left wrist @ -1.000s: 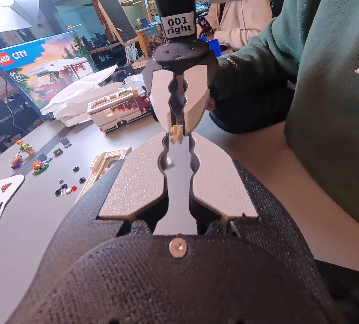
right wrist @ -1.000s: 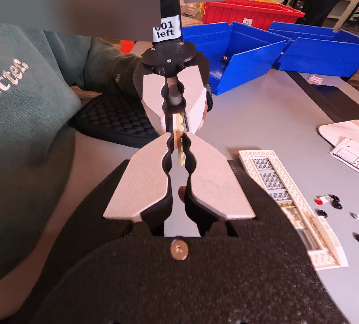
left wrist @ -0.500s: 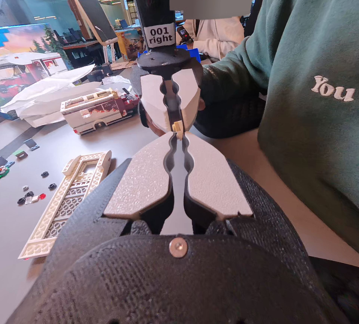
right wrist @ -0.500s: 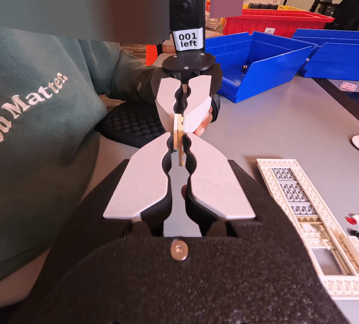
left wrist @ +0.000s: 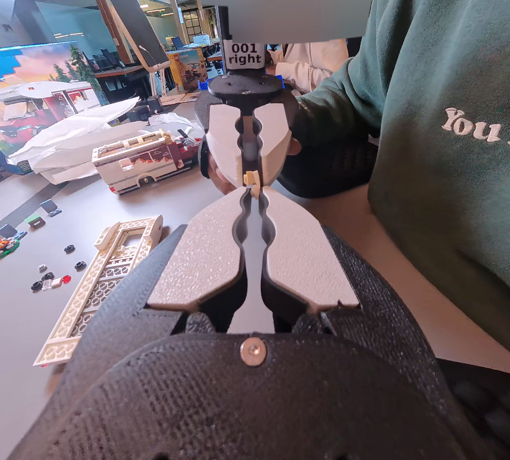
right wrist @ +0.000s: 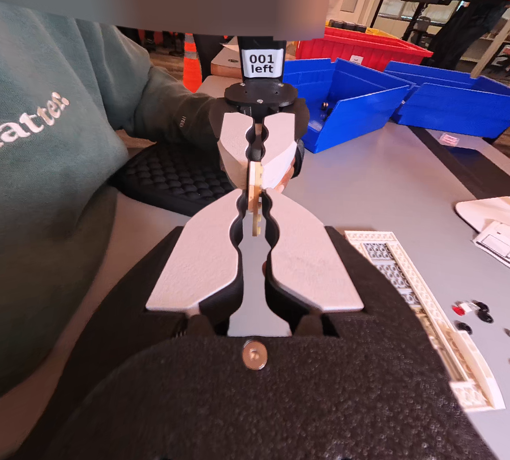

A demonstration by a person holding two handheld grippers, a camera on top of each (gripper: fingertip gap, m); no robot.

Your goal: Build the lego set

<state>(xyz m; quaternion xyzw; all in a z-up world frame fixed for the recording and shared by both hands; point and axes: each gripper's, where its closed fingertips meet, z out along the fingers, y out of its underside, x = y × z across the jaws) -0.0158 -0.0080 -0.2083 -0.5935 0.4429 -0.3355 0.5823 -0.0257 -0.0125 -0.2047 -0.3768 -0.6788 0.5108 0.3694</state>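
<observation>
Clamped from both ends on a tan studded plate [right wrist: 255,214]: pinched edge-on between the fingertips of the right gripper [right wrist: 255,198], with one end left sticking back into the gap behind the tips, and pinched at the far end by the left gripper [left wrist: 252,192], nose to nose with the other. Held up in the air just above the grey table [right wrist: 372,184], touching nothing below. Judging by look: hard moulded plastic, very light, stiff along the length yet thin enough to snap or pop loose under a twist. Smooth on the flat faces, so probably prone to pivoting or squirting out of pads that bite only a narrow strip. Best taken across the flat faces, near the middle or close to a join, with the pull kept in line and no levering. Possibly two thin layers pressed together at the far end; hard to tell from here. Farther out, to one side, a long white brick frame [left wrist: 105,275] lying flat beside a scatter of small dark round pieces [left wrist: 49,278]. Beyond that a white and dark-red camper model [left wrist: 143,159] in front of crumpled white paper bags [left wrist: 69,140]. On the other side, blue bins [right wrist: 358,112], and close by a green sweatshirt [left wrist: 441,143].
</observation>
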